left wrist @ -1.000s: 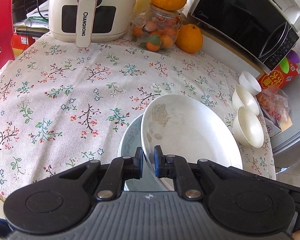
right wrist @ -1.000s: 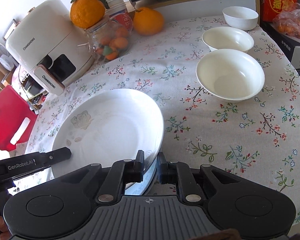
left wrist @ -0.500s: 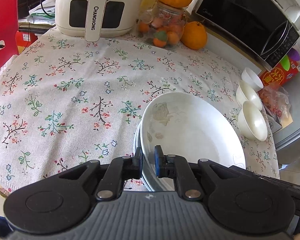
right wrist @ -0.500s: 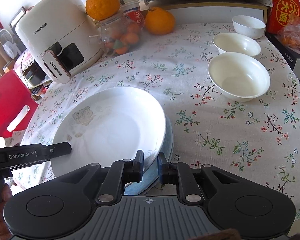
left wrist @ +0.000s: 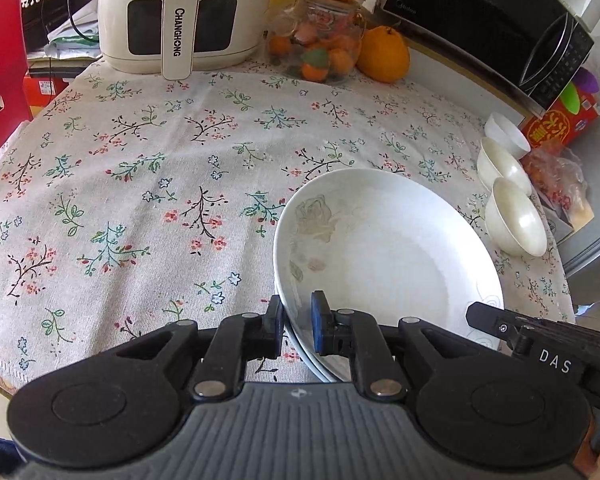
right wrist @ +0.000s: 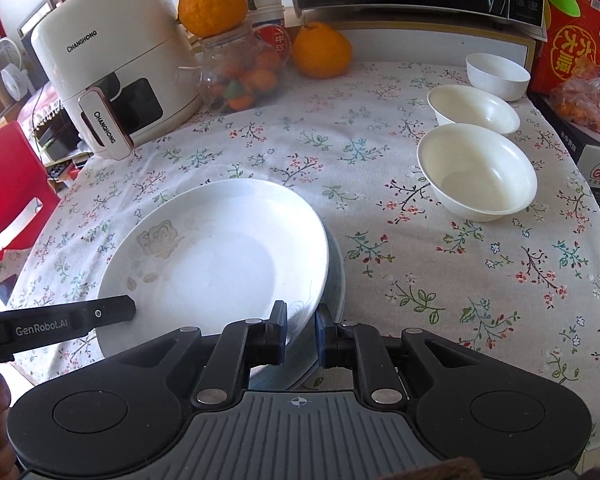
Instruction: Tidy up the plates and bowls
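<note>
Now lowered onto the bluish plate [right wrist: 336, 276], once well offset beneath, on the tablecloth [left wrist: 140, 184]. Left gripper [left wrist: 296, 324] clamped on white plate [left wrist: 380, 248] rim; right gripper [right wrist: 300, 330] likewise. Three bowls [right wrist: 476, 172] at right. Lower plate mostly hidden, a sliver in left view.

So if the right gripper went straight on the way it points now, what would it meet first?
The right gripper is already shut on the rim of the white plate, so it would only push that plate; beyond it, probably the tablecloth.
</note>
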Available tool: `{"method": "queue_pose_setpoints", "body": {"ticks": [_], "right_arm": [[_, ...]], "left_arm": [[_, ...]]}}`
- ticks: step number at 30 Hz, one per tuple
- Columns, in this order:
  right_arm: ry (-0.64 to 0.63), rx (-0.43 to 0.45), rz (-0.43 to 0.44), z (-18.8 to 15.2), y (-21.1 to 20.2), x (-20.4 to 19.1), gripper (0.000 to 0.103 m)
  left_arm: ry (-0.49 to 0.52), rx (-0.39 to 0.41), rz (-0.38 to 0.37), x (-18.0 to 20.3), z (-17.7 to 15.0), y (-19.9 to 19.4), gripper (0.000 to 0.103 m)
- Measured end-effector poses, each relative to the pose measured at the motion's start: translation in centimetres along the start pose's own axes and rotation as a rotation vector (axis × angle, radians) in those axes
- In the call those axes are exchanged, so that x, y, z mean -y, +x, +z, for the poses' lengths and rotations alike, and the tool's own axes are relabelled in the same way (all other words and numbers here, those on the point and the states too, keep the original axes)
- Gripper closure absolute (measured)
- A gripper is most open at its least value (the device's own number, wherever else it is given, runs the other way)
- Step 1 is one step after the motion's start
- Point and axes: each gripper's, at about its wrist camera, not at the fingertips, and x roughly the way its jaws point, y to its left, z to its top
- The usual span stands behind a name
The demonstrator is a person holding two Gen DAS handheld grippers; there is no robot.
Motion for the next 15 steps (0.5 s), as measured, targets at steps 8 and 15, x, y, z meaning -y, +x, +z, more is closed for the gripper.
{"method": "queue_pose_setpoints", "body": {"ticks": [8, 15], "right_arm": [[0.020, -0.003, -0.027, 0.2, 1.3, -0.4, 0.087], [0.022, -0.009, -0.048, 0.7, 2.1, -0.8, 0.086]], "left_arm": [[0.007, -0.015, -0.014, -0.3, 0.6, 0.5, 0.091], [0.033, -0.010, -0.020, -0.5, 0.8, 0.8, 0.091]]}}
